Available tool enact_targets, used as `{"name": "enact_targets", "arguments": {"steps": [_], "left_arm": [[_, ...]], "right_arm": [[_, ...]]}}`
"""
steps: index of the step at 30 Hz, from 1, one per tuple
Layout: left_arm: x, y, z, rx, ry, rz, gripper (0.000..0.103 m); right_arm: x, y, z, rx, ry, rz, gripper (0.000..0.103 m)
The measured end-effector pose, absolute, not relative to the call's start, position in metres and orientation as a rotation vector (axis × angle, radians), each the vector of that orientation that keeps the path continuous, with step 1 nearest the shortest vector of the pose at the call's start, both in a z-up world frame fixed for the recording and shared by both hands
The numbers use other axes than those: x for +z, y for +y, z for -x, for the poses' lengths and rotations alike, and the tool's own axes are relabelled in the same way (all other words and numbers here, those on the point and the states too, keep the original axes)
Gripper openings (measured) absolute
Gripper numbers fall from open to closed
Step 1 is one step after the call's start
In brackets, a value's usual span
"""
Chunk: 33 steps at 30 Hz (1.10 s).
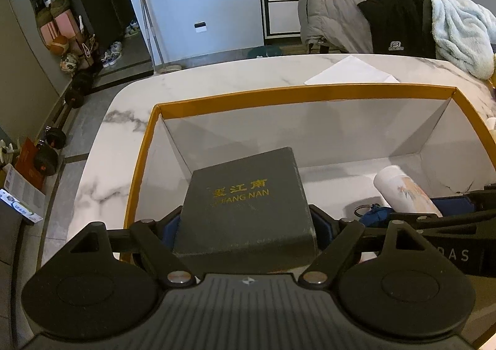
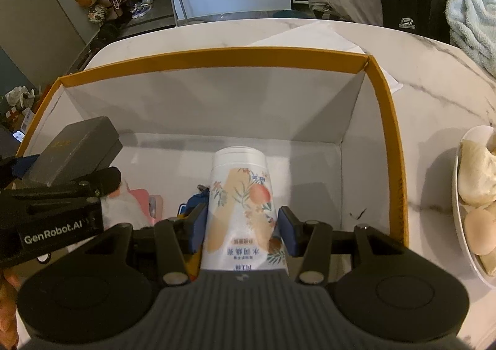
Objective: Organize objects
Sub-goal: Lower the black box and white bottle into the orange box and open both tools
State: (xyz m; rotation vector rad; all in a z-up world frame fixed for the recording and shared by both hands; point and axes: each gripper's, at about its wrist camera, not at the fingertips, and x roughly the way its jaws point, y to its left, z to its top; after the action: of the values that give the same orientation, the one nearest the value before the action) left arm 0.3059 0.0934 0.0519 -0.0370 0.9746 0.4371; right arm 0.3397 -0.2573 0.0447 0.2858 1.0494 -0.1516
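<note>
I hold two things over the open orange-rimmed cardboard box that sits on the white marble table. My left gripper has its jaws spread wide around the dark grey square gift box with gold lettering; the blue pads sit at both of its sides, and I judge them to be still touching it, though the grip looks light. That box hangs tilted above the left part of the container. My right gripper pinches the white lotion tube with a peach and flower print near its lower half, cap pointing away from me, low over the container's middle.

To do this step well, I would lower each item until it rests on the floor of the container before spreading the fingers further. The grey box should go flat against the left wall, clear of the pink and white items already lying there. The tube wants to lie on its side next to the blue pouch, not on top of it. The two grippers are near each other, so I would release one at a time.
</note>
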Motion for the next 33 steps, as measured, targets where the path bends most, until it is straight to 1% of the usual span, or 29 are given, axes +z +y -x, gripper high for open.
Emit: {"name": "enact_targets", "arguments": {"steps": [2,6,9,11,12,18,26,29,30,32,33], "left_arm": [[0.052,0.094,-0.305,0.427,0.968,0.042,0.096],[0.055,0.095,-0.3,0.416,0.958,0.048,0.096],[0.057,0.097,-0.296,0.413,0.955,0.061,0.096],[0.059,0.098,-0.294,0.406,0.96,0.07,0.096],[0.06,0.098,-0.293,0.404,0.963,0.073,0.096],[0.065,0.098,-0.286,0.393,0.967,0.088,0.096],[0.074,0.103,-0.275,0.353,0.955,0.179,0.096],[0.078,0.101,-0.272,0.359,0.945,0.166,0.096],[0.079,0.099,-0.271,0.362,0.938,0.156,0.096],[0.081,0.096,-0.269,0.361,0.941,0.147,0.096],[0.082,0.095,-0.268,0.359,0.94,0.143,0.096]], "right_arm": [[0.046,-0.257,-0.339,-0.145,1.045,-0.289,0.055],[0.048,-0.254,-0.336,-0.144,1.019,-0.254,0.057],[0.051,-0.248,-0.332,-0.143,0.998,-0.214,0.061],[0.054,-0.246,-0.33,-0.127,0.994,-0.203,0.07],[0.054,-0.245,-0.33,-0.123,0.998,-0.2,0.071],[0.056,-0.238,-0.322,-0.132,0.987,-0.159,0.073],[0.07,-0.238,-0.309,-0.127,0.917,-0.167,0.074],[0.074,-0.24,-0.302,-0.121,0.892,-0.185,0.075],[0.075,-0.24,-0.3,-0.122,0.885,-0.191,0.075],[0.077,-0.24,-0.297,-0.123,0.877,-0.199,0.08],[0.077,-0.24,-0.295,-0.124,0.875,-0.203,0.08]]}}
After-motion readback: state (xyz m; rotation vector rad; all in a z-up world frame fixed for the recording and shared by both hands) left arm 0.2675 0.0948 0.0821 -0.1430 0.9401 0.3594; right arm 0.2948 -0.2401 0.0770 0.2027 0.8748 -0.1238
